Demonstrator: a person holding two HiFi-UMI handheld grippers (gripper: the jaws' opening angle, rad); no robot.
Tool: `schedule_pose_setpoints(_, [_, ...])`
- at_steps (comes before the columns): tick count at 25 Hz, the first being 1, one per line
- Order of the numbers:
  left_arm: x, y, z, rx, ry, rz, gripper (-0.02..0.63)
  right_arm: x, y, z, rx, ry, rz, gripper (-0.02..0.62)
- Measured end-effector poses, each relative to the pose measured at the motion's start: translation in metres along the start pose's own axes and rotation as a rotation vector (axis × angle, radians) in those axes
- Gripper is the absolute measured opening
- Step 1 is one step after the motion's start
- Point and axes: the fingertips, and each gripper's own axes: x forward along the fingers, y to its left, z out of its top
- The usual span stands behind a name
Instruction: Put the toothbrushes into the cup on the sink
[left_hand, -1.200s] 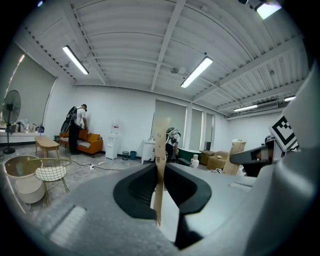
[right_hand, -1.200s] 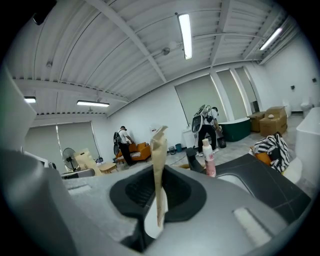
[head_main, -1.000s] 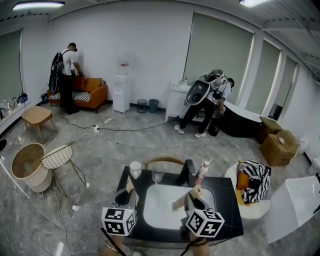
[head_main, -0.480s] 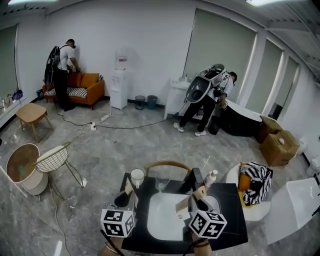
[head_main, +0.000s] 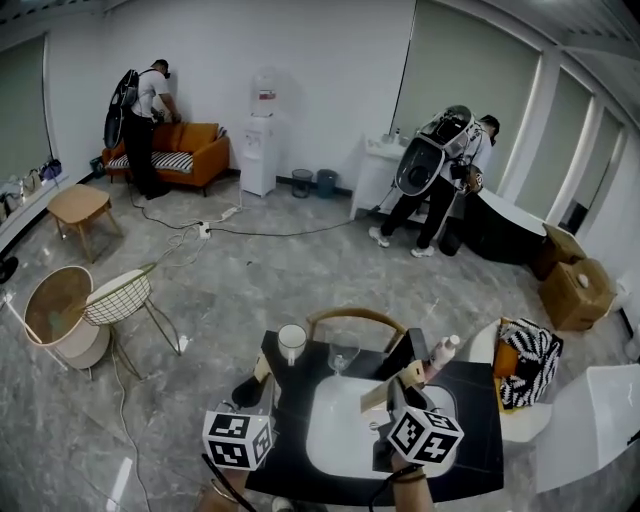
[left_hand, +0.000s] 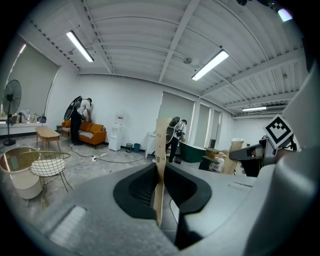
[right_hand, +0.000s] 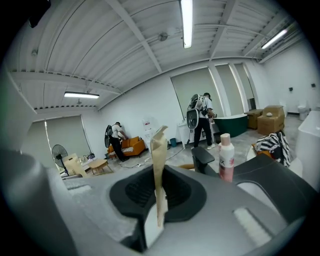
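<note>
1. Gripping tight: the left gripper (left_hand: 160, 186) is clamped on the left toothbrush (left_hand: 161, 150), a flat tan strip standing upright, just left of the white cup (head_main: 292, 343).
2. The right gripper (right_hand: 159, 194) pinches the right toothbrush (right_hand: 157, 160), well right of the cup, over the sink (head_main: 328, 442).
3. The cup stands on the black worktop (head_main: 466, 442), a glass (head_main: 344, 352) just right of it.

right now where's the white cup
In the head view the white cup stands at the back left corner of the black counter, just left of the clear glass and behind the white basin.
</note>
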Motion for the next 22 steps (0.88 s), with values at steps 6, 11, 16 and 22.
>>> schedule_pose_setpoints(6, [0.002,0.006,-0.007,-0.021,0.008,0.029,0.052,0.012,0.003,0.0,-0.018,0.014,0.022,0.035])
schedule_pose_setpoints(11, [0.009,0.003,-0.009,-0.011,0.017,0.024,0.054,0.017,-0.003,-0.004,-0.01,0.028,0.018,0.035])
schedule_pose_setpoints(16, [0.02,0.002,-0.004,0.003,0.014,0.017,0.054,0.021,-0.009,-0.005,-0.007,0.035,0.009,0.035])
schedule_pose_setpoints(22, [0.034,-0.002,0.004,0.017,0.001,-0.001,0.054,0.023,-0.017,-0.007,-0.001,0.041,0.0,0.035])
